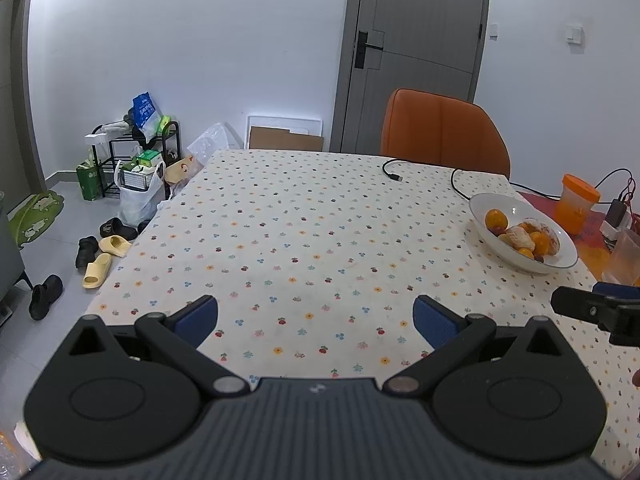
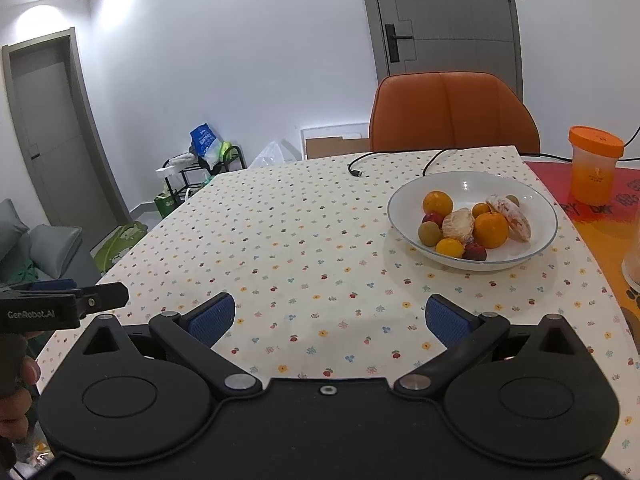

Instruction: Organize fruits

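Both grippers, left (image 1: 316,318) and right (image 2: 330,316), hover wide open and empty over the dotted tablecloth (image 2: 280,240); at two o'clock, a glossy white bowl (image 2: 536,208) holds round fruit (image 2: 490,230).

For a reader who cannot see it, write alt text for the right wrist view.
A white bowl of oranges, peeled citrus and small fruits sits on a flower-print tablecloth, beyond the open, empty right gripper. An orange chair and an orange-lidded jar stand behind.

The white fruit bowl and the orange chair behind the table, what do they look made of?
White fruit bowl: probably glazed ceramic or opaque glass, since its smooth surface shows bright glints. Orange chair: leather or faux leather, judging by the soft sheen and stitched panel seam.
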`<state>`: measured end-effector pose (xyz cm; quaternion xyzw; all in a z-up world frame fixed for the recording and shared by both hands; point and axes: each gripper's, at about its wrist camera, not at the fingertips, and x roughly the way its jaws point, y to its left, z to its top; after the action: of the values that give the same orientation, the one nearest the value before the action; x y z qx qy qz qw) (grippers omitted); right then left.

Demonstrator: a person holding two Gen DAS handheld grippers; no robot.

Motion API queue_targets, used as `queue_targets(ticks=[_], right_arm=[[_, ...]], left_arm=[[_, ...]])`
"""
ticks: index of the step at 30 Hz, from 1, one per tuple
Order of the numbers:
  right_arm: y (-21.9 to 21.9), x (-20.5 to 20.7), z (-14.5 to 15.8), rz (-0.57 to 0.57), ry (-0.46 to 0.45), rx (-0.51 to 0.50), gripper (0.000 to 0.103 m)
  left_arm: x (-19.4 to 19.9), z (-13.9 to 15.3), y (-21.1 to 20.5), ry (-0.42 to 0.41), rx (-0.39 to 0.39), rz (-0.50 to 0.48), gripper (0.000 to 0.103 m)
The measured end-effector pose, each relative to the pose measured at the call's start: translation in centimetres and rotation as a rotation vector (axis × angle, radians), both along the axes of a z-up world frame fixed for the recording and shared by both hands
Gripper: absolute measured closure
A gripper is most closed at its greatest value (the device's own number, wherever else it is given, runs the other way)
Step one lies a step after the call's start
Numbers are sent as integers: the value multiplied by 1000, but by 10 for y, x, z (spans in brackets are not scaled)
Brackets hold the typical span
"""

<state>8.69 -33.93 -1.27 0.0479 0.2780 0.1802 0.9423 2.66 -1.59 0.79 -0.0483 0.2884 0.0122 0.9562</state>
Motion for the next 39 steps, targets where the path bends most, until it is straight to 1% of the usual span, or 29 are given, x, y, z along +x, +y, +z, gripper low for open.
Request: queue_targets(ticks=[39], right_arm=[[-2,-2,2,-2,-17,-5,0]], left_arm=[[-4,-3,0,12,-6,6,0]])
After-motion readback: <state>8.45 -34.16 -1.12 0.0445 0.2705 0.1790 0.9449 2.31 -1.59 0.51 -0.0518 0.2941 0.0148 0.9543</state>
